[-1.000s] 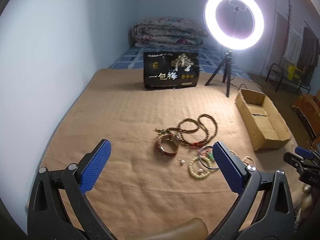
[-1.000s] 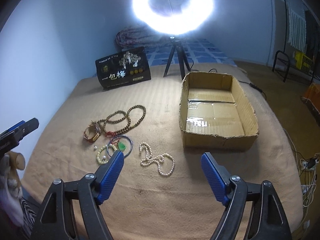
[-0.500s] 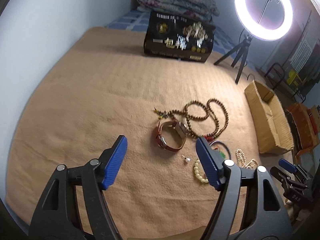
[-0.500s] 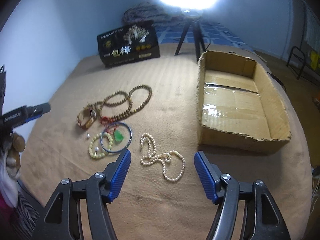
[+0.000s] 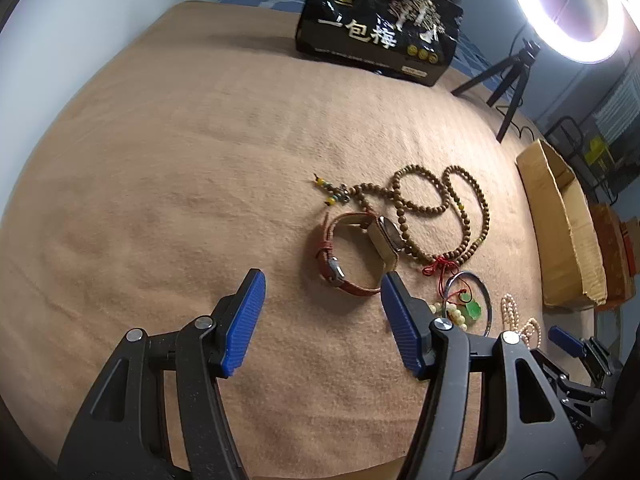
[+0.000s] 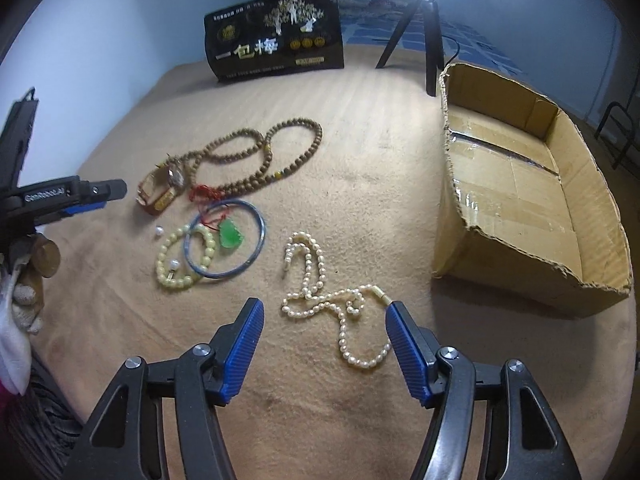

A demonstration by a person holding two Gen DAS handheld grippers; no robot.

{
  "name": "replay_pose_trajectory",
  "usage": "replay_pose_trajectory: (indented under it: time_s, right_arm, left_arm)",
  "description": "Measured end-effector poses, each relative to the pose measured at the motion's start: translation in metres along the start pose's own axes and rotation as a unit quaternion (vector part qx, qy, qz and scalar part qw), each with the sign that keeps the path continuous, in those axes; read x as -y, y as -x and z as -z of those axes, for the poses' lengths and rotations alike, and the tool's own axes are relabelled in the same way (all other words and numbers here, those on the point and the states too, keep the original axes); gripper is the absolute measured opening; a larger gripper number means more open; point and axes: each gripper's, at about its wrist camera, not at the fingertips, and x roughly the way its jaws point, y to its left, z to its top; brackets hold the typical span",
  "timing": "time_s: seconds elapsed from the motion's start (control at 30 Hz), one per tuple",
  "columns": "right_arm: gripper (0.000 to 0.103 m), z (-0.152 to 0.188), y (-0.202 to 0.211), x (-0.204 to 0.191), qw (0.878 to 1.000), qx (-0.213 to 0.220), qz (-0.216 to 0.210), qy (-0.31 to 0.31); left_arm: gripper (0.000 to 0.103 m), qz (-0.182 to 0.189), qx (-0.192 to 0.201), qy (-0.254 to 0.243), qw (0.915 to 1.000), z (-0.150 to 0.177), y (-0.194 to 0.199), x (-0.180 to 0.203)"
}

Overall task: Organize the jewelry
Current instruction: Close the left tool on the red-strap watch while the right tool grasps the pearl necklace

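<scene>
Jewelry lies clustered mid-bed, none boxed yet. The left tool [image 5: 322,288], spread wide, lines up on the red-strapped watch [image 5: 358,254]; the right tool [image 6: 324,312], also spread, straddles the pearl necklace [image 6: 332,288]. Next, I'd judge: lower, pinch, carry to the cardboard box [image 6: 520,292].

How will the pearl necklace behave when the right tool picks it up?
The pearl necklace lies in loose curves on the blanket, so it is probably floppy and will dangle. Its small round beads may slip between the open right tool's pads.
</scene>
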Motion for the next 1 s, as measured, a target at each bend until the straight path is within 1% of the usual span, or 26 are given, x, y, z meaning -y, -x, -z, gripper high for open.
replay_pose_trajectory:
  time_s: [0.1,0.13,0.17,0.33,0.43,0.5,0.57,0.63,0.67,0.73,0.77,0.8,0.83,0.87,0.9,0.97,1.0]
  right_arm:
    - [0.085,-0.001,-0.01,-0.001,1.0,-0.009,0.018,0.004]
    - [0.086,-0.002,-0.013,-0.001,1.0,-0.012,0.023,0.004]
    - [0.086,-0.002,-0.016,0.0,1.0,-0.016,0.022,0.004]
    - [0.086,-0.003,-0.033,0.004,0.999,-0.039,0.017,-0.006]
    - [0.087,-0.007,-0.039,0.005,0.999,-0.041,0.016,-0.008]
    - [0.085,-0.01,-0.041,0.005,0.999,-0.039,0.016,-0.004]
    - [0.081,-0.012,-0.043,0.003,0.999,-0.037,0.02,0.001]
    - [0.071,-0.014,-0.043,0.002,0.999,-0.035,0.024,0.01]
    - [0.068,-0.015,-0.043,0.002,0.999,-0.033,0.024,0.014]
    - [0.054,-0.016,-0.042,0.002,0.999,-0.029,0.025,0.018]
    - [0.049,-0.017,-0.042,0.001,0.999,-0.028,0.023,0.019]
    - [0.04,-0.015,-0.041,0.0,0.999,-0.028,0.02,0.02]
    - [0.033,-0.017,-0.041,0.0,0.999,-0.029,0.015,0.02]
    - [0.032,-0.017,-0.041,0.0,0.999,-0.031,0.011,0.02]
    - [0.028,-0.017,-0.041,0.001,0.999,-0.032,0.008,0.02]
    - [0.022,-0.018,-0.042,0.001,0.999,-0.033,0.003,0.019]
    - [0.014,-0.02,-0.042,0.002,0.999,-0.033,-0.001,0.018]
  left_arm:
    - [0.062,0.003,-0.009,-0.002,1.0,0.0,-0.007,0.004]
    - [0.059,0.003,-0.013,0.0,0.9999,-0.001,-0.01,0.004]
    - [0.054,0.004,-0.016,0.003,0.9999,-0.002,-0.013,0.003]
    - [0.054,0.013,-0.025,0.012,0.9995,-0.004,-0.021,0.003]
    - [0.054,0.015,-0.031,0.012,0.9994,-0.005,-0.025,0.002]
    - [0.049,0.014,-0.035,0.015,0.9992,-0.007,-0.029,0.001]
    - [0.046,0.016,-0.041,0.022,0.9988,-0.009,-0.034,-0.003]
    - [0.041,0.017,-0.043,0.027,0.9986,-0.01,-0.036,-0.005]
    - [0.039,0.017,-0.043,0.029,0.9985,-0.011,-0.038,-0.006]
    - [0.034,0.017,-0.042,0.032,0.9984,-0.013,-0.04,-0.007]
    - [0.031,0.016,-0.043,0.033,0.9984,-0.014,-0.041,-0.007]
    - [0.03,0.012,-0.043,0.033,0.9985,-0.015,-0.042,-0.007]
    - [0.028,0.011,-0.042,0.033,0.9985,-0.015,-0.042,-0.007]
    - [0.025,0.005,-0.04,0.033,0.9986,-0.015,-0.042,-0.006]
    - [0.024,0.003,-0.039,0.03,0.9988,-0.015,-0.042,-0.005]
    - [0.016,0.002,-0.039,0.023,0.999,-0.015,-0.043,-0.003]
    - [0.015,0.002,-0.039,0.022,0.999,-0.015,-0.043,-0.002]
